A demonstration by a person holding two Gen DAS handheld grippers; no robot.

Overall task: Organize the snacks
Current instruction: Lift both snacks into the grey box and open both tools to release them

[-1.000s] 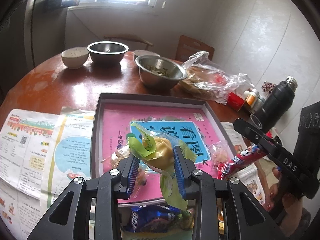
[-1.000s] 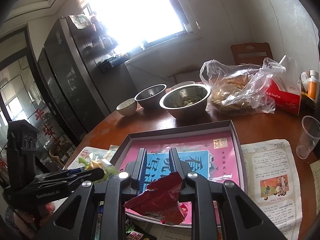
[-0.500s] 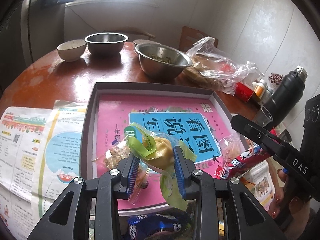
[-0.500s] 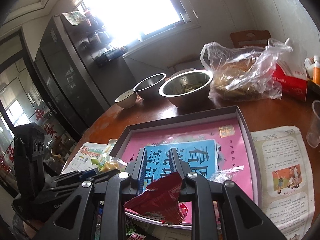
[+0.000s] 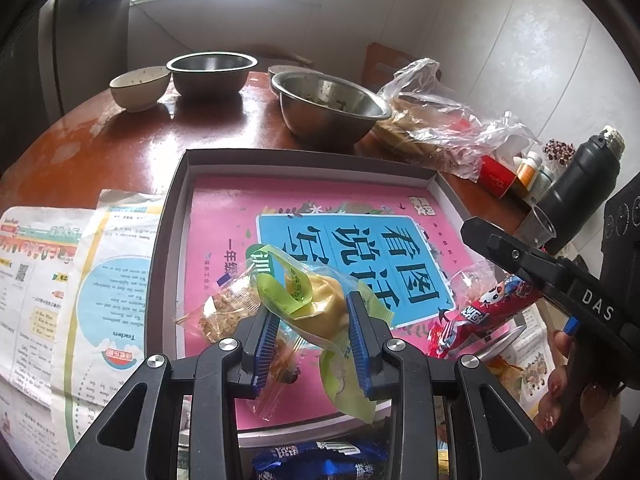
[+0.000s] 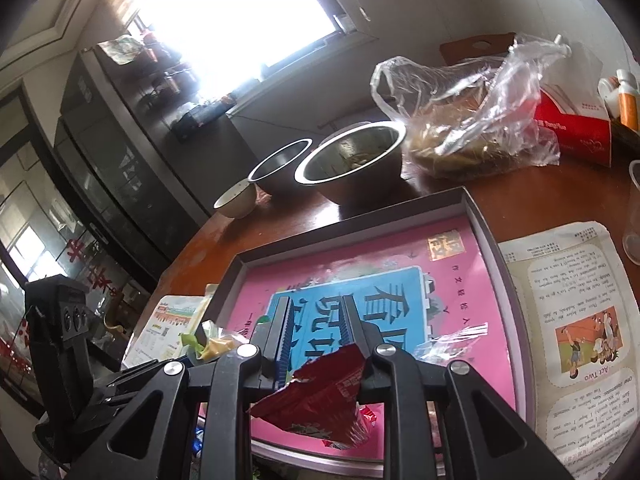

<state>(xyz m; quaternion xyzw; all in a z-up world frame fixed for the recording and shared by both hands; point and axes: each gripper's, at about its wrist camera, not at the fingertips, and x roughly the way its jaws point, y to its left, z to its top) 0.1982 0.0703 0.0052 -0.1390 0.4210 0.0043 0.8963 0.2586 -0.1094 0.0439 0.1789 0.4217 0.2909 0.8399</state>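
Observation:
My left gripper (image 5: 312, 306) is shut on a green and yellow snack packet (image 5: 320, 320), just above the near part of a grey box tray (image 5: 168, 240) lined with a pink book. A clear packet of brown snack (image 5: 228, 312) hangs by its left pad and seems caught in the same grip. My right gripper (image 6: 316, 312) is shut on a red snack packet (image 6: 320, 392) over the tray's (image 6: 500, 280) near right part. From the left wrist, the right gripper (image 5: 476, 236) comes in from the right with the red packet (image 5: 488, 308). The left gripper (image 6: 188, 360) shows at lower left.
Two steel bowls (image 5: 328, 108) (image 5: 210, 72), a ceramic bowl (image 5: 138, 86) and a plastic bag of food (image 5: 436, 120) stand behind the tray. A black flask (image 5: 580, 188), a clear cup (image 6: 634, 212) and a red tissue box (image 6: 572, 128) are right. Printed sheets (image 5: 60, 280) flank the tray; a blue packet (image 5: 320, 460) lies below.
Both grippers have sunk toward the tray with their packets still held, so the tray fills more of each view. The right wrist view has tilted.

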